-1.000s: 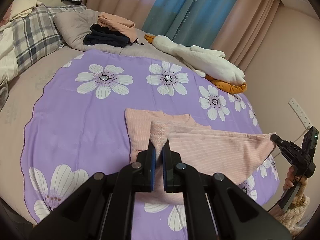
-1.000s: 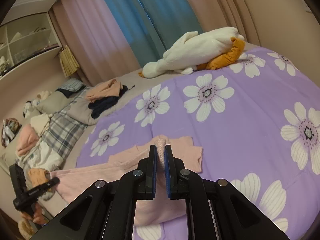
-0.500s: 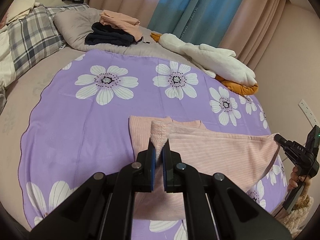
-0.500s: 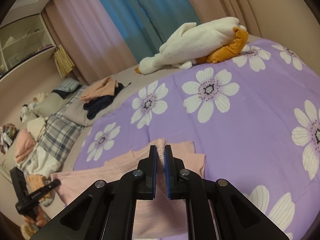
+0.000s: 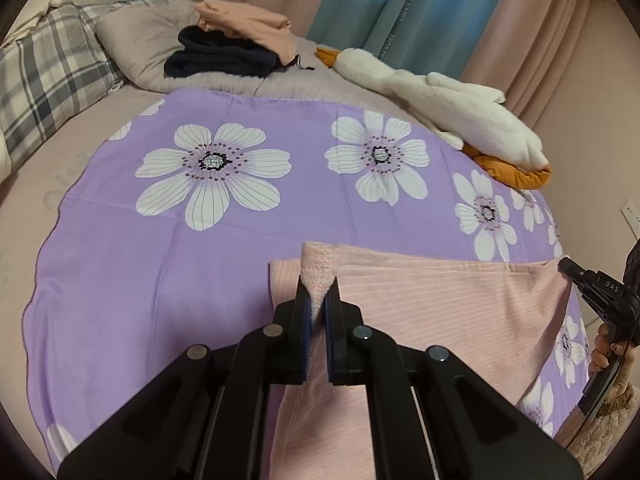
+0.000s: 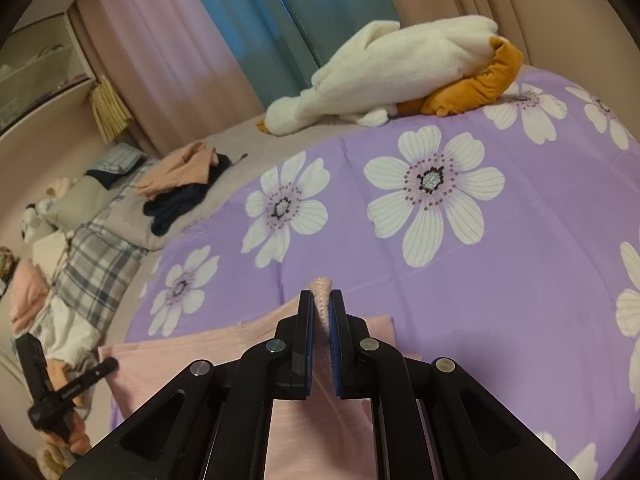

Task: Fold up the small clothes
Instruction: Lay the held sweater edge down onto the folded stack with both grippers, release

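Observation:
A pink ribbed garment (image 5: 448,312) is held stretched between both grippers over the purple flowered sheet (image 5: 168,264). My left gripper (image 5: 318,304) is shut on its knitted pink edge, which sticks up between the jaws. My right gripper (image 6: 322,308) is shut on the opposite knitted edge; the garment (image 6: 192,356) hangs down and left from it. Each gripper shows in the other's view: the right gripper (image 5: 592,288) at the far right edge, the left gripper (image 6: 68,388) at the lower left. The garment's lower part is hidden behind the grippers.
A white and orange plush goose (image 5: 452,108) lies at the sheet's far edge. A pile of dark and peach clothes (image 5: 236,44) rests on a grey pillow (image 5: 140,36). Plaid bedding (image 5: 44,76) lies at left. Curtains (image 5: 384,4) hang behind. A wall socket (image 5: 632,212) is at right.
Both grippers have carried the held garment forward over the sheet, toward the goose and curtains. The garment's top edge now lies straighter and more taut between them.

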The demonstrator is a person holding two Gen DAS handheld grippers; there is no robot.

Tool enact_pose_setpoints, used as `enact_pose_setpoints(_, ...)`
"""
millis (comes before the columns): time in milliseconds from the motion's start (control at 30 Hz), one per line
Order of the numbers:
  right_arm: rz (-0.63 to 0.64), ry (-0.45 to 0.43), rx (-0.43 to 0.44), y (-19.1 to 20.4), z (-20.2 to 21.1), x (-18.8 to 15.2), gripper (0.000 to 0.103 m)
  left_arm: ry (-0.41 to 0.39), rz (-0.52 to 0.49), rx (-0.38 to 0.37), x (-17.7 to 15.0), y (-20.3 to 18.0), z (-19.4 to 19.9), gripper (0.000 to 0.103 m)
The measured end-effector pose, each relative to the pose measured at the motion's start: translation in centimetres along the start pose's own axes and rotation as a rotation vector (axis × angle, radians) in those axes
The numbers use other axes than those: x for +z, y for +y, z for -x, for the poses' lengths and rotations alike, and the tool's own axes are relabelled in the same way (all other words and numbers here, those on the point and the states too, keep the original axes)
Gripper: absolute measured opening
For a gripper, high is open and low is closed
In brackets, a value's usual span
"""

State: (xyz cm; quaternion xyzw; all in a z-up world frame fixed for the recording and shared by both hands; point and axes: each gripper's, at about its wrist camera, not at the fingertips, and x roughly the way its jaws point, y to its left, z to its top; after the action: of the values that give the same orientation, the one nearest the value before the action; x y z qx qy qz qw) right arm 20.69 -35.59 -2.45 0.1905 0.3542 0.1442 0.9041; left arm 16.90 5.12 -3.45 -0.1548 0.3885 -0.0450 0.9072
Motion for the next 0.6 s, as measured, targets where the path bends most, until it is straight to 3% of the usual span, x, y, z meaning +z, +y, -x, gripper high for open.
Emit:
enact_pose_setpoints(133,0.018,0.018,-0.059,-0.1,-2.8,1.0,0.009,0.017,0.017,0.016,1.4,0.8,-2.7,0.005)
enact_pose_setpoints(300,0.006,0.073,-0.068,-0.6,-6.3,1.6,0.009,0.072,0.044,0.037,2.3,1.9,-6.5,0.005)
enact_pose_setpoints(600,-0.009,0.18,-0.175,-2.6,-12.6,0.6,0.009,0.17,0.087,0.087,1.4,3.9,-12.1,0.005)
